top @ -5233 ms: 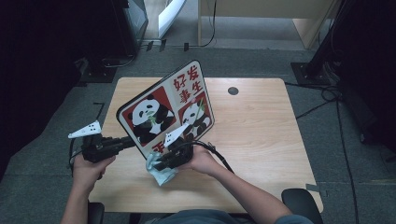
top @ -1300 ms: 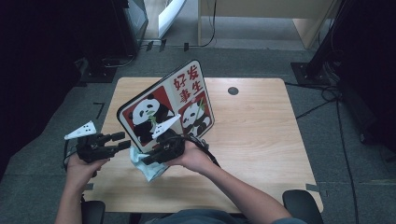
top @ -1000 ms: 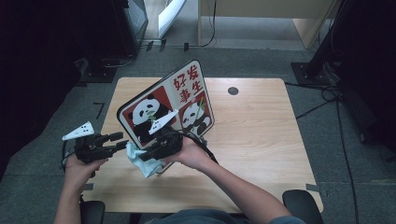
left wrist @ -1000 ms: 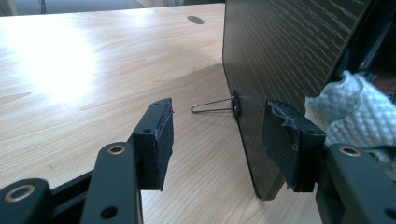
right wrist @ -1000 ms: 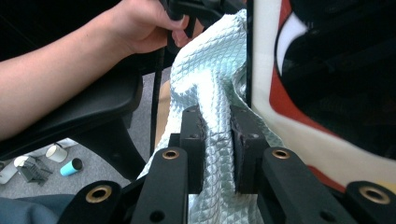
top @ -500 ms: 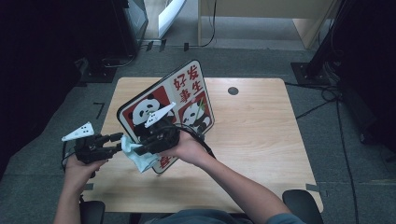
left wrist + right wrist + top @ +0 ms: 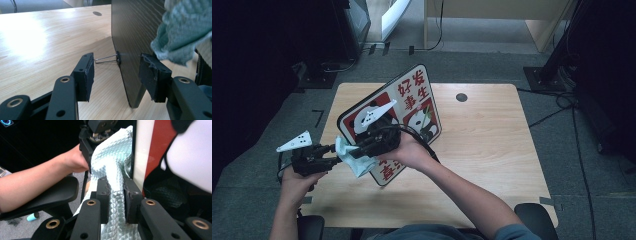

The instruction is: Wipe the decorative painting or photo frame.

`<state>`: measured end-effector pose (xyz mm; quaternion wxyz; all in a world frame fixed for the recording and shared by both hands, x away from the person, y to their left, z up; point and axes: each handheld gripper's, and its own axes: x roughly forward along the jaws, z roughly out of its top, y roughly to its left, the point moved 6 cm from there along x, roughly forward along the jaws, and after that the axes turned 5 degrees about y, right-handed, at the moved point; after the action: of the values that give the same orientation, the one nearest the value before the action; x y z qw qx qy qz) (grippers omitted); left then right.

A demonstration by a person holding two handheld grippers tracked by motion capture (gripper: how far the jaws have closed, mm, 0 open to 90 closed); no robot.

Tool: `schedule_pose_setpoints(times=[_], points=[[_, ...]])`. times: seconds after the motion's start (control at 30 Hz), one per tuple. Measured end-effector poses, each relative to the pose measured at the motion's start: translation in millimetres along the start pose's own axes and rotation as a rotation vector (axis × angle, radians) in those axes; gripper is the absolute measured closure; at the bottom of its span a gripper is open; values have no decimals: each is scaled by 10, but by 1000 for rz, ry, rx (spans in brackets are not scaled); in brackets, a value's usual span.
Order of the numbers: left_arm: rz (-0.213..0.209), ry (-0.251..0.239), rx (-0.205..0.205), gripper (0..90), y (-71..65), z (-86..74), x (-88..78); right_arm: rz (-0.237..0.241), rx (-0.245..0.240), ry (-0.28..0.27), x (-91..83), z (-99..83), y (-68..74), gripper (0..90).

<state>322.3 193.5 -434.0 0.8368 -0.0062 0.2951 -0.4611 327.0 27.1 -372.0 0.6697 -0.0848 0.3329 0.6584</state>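
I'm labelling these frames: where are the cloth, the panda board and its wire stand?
cloth (image 7: 113, 170): right gripper view, quilted fold above the fingers.
panda board (image 7: 412, 92): high view, printed front.
wire stand (image 7: 106, 58): left gripper view, thin wire loop.

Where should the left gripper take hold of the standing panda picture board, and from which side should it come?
Grip the thin near edge of the panda picture board, low down, approaching edge-on from its end. The left gripper already straddles that edge, one jaw at the dark back, one at the front. The board stands upright on a wire prop, so its faces are too broad to span.
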Motion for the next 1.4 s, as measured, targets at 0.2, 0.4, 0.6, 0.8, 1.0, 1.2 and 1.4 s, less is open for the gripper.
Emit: schedule_pose_setpoints(times=[0.2,0.4,0.6,0.8,1.0,1.2,1.4], points=[[-30,3,-9,519,-68,22,-14,6,-14,-17,-54,118,17,782],[-29,-6,-9,593,-131,31,-47,3,-19,-15,-108,240,30,782],[-44,-20,-5,619,-195,67,-68,-4,-31,-24,-155,334,58,782],[-74,-34,2,609,-272,104,-60,-8,-39,-26,-186,403,68,782],[-89,-60,20,606,-358,161,-72,-4,-40,-44,-249,482,97,782],[-87,-48,36,605,-422,186,-15,-9,-42,-56,-334,579,107,782],[-60,-39,18,623,-419,197,44,-37,-46,-74,-466,693,82,782]])
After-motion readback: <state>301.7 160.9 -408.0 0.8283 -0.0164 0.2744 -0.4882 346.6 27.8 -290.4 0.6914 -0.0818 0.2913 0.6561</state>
